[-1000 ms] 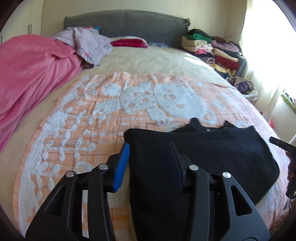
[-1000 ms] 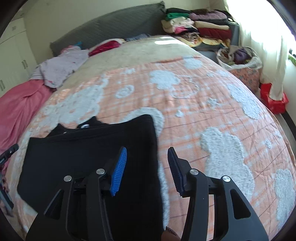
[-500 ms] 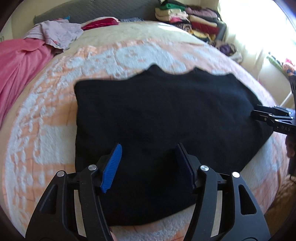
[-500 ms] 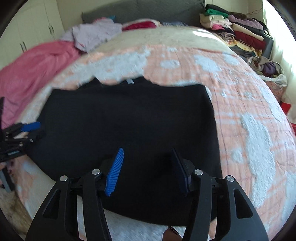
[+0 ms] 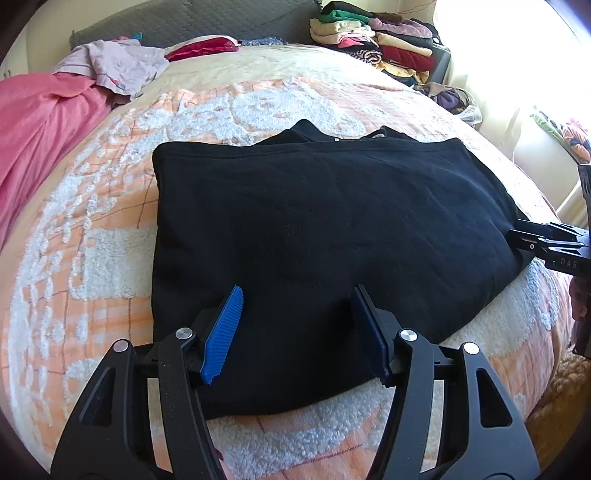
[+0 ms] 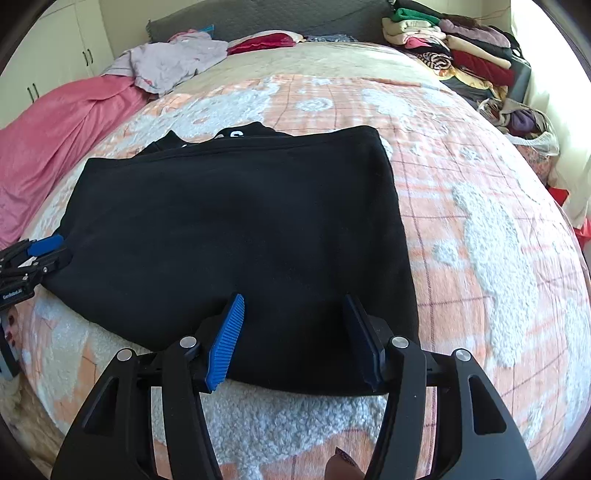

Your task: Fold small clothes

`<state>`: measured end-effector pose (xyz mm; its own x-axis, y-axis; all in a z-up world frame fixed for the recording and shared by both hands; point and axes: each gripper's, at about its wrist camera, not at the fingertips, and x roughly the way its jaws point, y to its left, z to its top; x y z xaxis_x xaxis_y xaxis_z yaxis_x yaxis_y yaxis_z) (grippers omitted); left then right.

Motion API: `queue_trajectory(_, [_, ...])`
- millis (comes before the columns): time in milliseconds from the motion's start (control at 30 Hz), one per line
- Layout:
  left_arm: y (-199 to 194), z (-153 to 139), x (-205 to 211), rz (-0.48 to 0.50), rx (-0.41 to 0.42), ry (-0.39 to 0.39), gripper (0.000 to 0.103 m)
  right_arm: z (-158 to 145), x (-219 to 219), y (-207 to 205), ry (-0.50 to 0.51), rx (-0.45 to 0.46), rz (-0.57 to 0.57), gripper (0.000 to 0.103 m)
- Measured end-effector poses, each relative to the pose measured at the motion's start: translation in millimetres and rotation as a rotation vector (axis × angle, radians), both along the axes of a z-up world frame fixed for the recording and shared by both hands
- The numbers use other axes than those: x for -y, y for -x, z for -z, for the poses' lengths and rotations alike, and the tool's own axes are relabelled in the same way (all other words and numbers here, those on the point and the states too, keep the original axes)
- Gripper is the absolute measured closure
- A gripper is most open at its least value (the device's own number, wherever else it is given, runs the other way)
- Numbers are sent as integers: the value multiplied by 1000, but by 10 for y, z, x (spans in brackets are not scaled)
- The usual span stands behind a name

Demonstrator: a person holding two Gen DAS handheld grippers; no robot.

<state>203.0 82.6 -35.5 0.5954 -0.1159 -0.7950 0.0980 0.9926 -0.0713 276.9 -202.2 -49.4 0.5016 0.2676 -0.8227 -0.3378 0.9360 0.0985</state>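
The garment (image 5: pixel 332 236) was matt black knit cloth, the bedspread (image 5: pixel 92 251) rough tufted cloth, and the gripper's pads (image 5: pixel 223 336) ribbed blue on matt black plastic with shiny metal pins.

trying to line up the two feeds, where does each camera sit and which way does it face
Left wrist: sits on the left gripper, angled down across the black garment toward the grey headboard; its own open fingers show, and the right gripper's tip at the right edge.
Right wrist: sits on the right gripper, angled down over the same garment's right part; its own open fingers show, with the left gripper at the left edge.
Shared: the garment, orange patterned blanket, pink cover, stacked clothes.
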Motion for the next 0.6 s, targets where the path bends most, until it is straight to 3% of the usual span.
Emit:
queue_trajectory(233, [79, -7, 14, 25, -15, -5, 45, 3, 5, 87, 12, 16, 45, 47])
queue_trajectory(567, [153, -124, -5, 53, -14, 50, 44, -13, 77, 227, -35, 45, 86, 31])
queue_trajectory(600, [160, -136, -5, 54, -12, 54, 39, -26, 83, 243, -41, 50, 93, 29])
